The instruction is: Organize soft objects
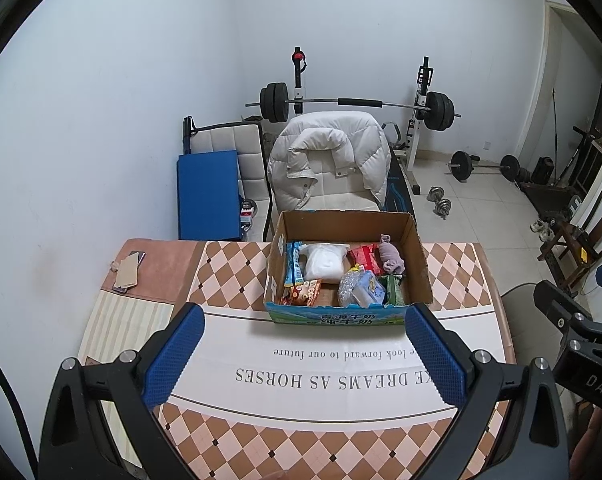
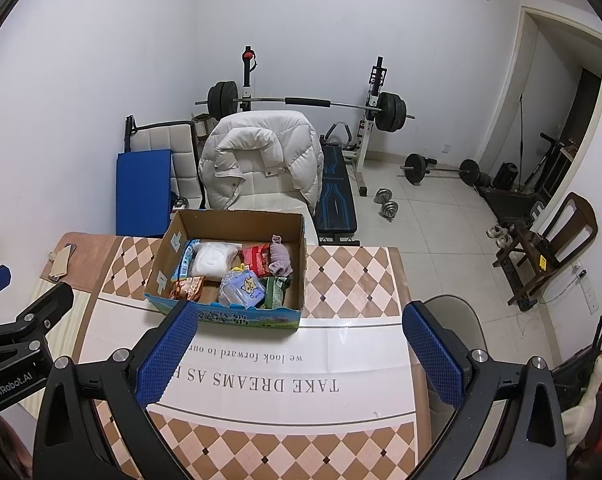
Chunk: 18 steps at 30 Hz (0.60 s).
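Brown cardboard box, open at the top, stands on the far half of the tabletop, which carries a checked cloth in tan and pink with a white printed band across it. Inside the box lie the soft objects: a white padded bag near the middle, a mauve sock against the right wall, a red packet between those two, a blue-and-clear pouch toward the near wall, a green packet at the near right corner, and a striped blue sachet with an orange snack bag along the left side. The left tool hovers over the white band just short of the box, its blue-padded fingers spread wide apart and holding nothing. The right tool hovers beside it in the same posture, fingers wide apart and holding nothing, the box ahead and to its left. A phone under a card lies at the far left corner of the tabletop. Beyond the tabletop stands a chair draped with a white quilted jacket, and behind it a barbell rack against the wall.
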{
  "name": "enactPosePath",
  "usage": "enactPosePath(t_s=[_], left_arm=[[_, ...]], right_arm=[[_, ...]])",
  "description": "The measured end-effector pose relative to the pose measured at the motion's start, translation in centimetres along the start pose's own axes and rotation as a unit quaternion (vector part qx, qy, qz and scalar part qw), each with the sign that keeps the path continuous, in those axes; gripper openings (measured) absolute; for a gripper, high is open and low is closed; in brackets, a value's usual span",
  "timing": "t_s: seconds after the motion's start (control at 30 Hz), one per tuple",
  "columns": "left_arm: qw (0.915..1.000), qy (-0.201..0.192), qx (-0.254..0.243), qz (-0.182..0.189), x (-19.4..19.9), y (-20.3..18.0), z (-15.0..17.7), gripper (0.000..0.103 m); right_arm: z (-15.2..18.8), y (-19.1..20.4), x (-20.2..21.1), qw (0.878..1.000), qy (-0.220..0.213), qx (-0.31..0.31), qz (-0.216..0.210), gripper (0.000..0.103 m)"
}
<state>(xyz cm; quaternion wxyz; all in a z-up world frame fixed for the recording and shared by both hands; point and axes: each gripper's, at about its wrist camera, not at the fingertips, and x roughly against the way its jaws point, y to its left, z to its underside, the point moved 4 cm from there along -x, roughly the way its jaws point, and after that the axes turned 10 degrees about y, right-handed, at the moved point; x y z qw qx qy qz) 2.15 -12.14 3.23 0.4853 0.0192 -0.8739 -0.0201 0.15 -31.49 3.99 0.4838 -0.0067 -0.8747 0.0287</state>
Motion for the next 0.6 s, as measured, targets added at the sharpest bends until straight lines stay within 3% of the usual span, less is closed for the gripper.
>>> enactPosePath(t_s=[0.6], left_arm=[[1.0000, -0.008, 0.000, 0.000, 0.1, 0.9, 0.1, 0.103]], right_arm=[[-0.2, 0.0, 0.9, 1.000, -0.004, -0.005, 0.004, 0.103]])
